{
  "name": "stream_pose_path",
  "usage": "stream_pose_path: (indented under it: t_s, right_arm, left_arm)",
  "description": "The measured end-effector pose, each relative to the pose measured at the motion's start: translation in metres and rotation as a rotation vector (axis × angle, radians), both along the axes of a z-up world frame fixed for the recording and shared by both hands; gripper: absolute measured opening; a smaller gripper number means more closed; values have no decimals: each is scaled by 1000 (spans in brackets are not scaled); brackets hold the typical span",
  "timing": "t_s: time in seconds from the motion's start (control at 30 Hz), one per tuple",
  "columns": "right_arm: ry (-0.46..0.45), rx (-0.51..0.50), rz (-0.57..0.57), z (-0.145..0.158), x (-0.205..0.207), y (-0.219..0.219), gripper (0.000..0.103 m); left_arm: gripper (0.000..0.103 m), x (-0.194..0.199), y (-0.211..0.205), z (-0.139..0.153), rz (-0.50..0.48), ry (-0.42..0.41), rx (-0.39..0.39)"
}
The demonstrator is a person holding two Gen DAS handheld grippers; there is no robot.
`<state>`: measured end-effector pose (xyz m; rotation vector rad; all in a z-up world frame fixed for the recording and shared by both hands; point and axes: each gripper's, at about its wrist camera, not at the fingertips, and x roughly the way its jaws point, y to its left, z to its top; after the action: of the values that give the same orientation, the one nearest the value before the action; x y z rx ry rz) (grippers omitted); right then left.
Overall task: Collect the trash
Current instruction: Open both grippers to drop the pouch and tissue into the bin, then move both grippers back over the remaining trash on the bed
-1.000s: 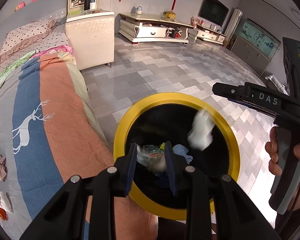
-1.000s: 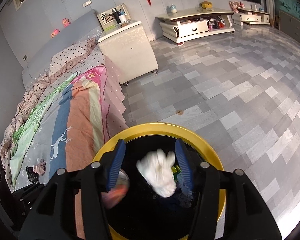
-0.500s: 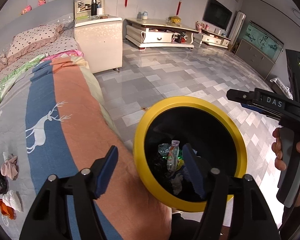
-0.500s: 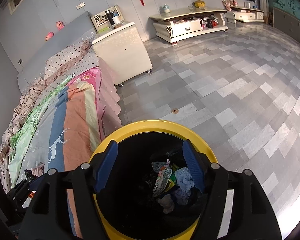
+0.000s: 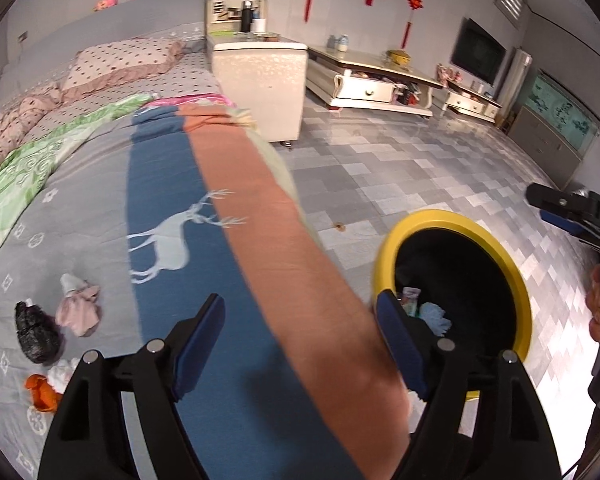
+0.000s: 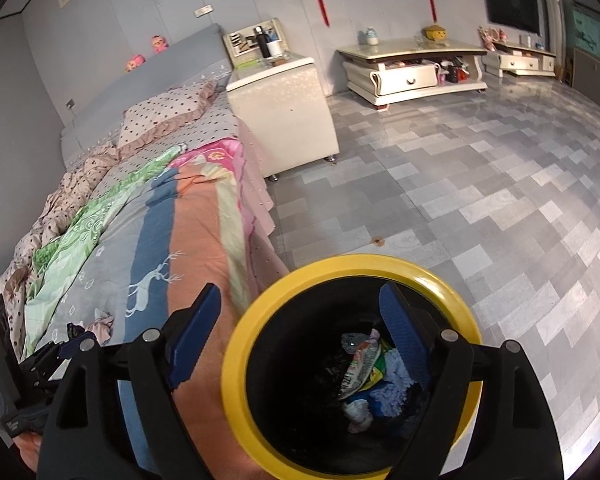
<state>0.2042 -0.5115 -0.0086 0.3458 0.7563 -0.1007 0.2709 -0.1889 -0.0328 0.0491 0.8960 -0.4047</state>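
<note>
1. Left gripper [image 5: 300,344] empty, jaws opening, over the bedspread [image 5: 160,184].
2. Right gripper [image 6: 300,336] empty, jaws opening, above the yellow-rimmed bin [image 6: 236,360].
3. Remaining trash: pink wad [image 5: 78,306], black wad [image 5: 36,334], orange scrap [image 5: 40,392], near left of left gripper, closer to it.

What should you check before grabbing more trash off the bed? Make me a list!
1. Left gripper has nothing in it: ok, its fingers are opening with only the blanket behind.
2. Right gripper has nothing in it: ok, opening over the bin.
3. Dropped trash is inside the bin: ok, wrappers lie at the bottom.
4. More trash is on the bed: ok, a pink wad, a black lump and an orange scrap.
5. Bin has room: ok, mostly empty.
</note>
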Motion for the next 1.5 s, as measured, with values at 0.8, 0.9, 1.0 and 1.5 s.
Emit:
stream_pose_path:
  t_s: [0.8,0.9,1.0,1.5]
  right_arm:
    - [11,-59,482,0,57,258,79]
    - [33,-77,561,-13,63,296,79]
    - [59,-92,631,-29,66,327,79]
    - [159,-181,874,-97,80,432,79]
  left_arm:
    - [75,34,238,-31,384,54,85]
    - [75,38,255,-40,408,69,82]
    - [75,42,268,-48,424,84,81]
    - [75,63,304,-87,468,144,79]
